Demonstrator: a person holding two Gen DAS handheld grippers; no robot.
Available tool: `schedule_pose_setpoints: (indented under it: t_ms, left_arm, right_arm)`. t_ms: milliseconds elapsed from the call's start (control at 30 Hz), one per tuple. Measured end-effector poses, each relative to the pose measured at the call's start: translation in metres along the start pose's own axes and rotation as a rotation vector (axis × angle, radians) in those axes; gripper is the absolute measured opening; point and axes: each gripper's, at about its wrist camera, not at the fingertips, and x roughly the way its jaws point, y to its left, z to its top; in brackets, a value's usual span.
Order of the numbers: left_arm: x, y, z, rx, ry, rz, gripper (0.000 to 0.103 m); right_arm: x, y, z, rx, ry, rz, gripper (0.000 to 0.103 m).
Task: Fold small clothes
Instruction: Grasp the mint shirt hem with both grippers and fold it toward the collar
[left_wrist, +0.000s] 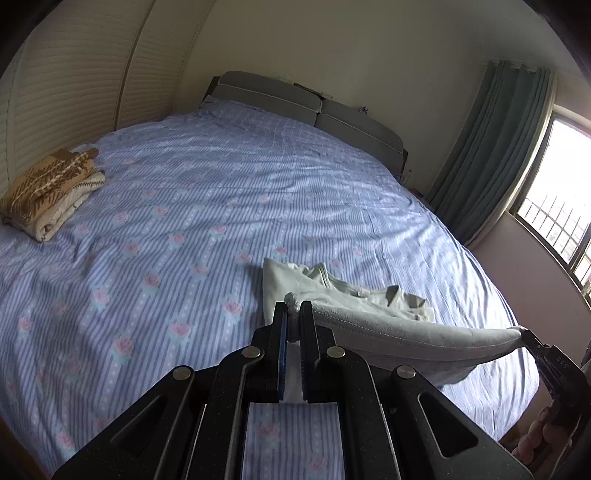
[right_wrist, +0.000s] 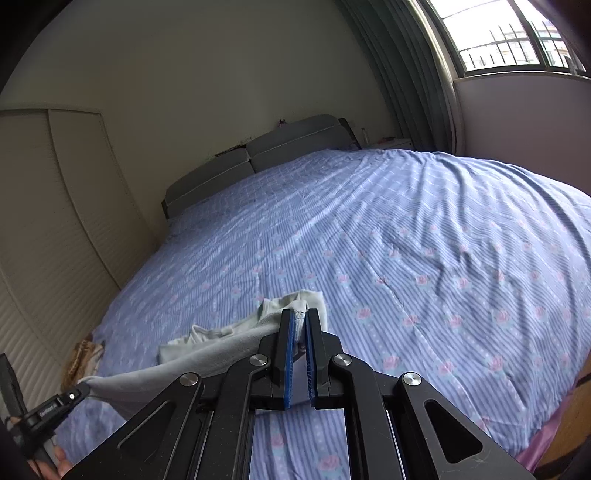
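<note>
The pale green garment (left_wrist: 369, 317) hangs stretched above the bed (left_wrist: 184, 206), its far part resting there. Left gripper (left_wrist: 294, 314) and right gripper (right_wrist: 300, 321) each pinch 1 edge; folding seems barely begun.

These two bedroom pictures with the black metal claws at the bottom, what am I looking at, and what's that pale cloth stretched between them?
No robot here: a person holds a two-finger gripper in each hand, and each carries a wide-angle camera looking along its fingers. One picture comes from the left gripper, the other from the right gripper. Both are shut on one edge of a small pale green garment, which stretches between them while the rest lies crumpled on the bed with its blue striped, rose-patterned cover. Each camera also catches the other gripper at its picture's edge. A folded brown and cream cloth lies farther off on the bed, near the louvred wardrobe doors.
</note>
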Motion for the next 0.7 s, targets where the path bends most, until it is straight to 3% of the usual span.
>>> schedule_pose_setpoints:
  t_ms: [333,700]
  left_arm:
    - [0.113,0.004,0.037,0.020,0.070,0.051,0.008]
    - [0.173,0.017,0.031,0.047,0.151,0.111,0.008]
  right_arm:
    - [0.113,-0.007,0.020,0.004,0.092,-0.070,0.007]
    - [0.191,-0.017,0.004,-0.016,0.219,-0.125,0.007]
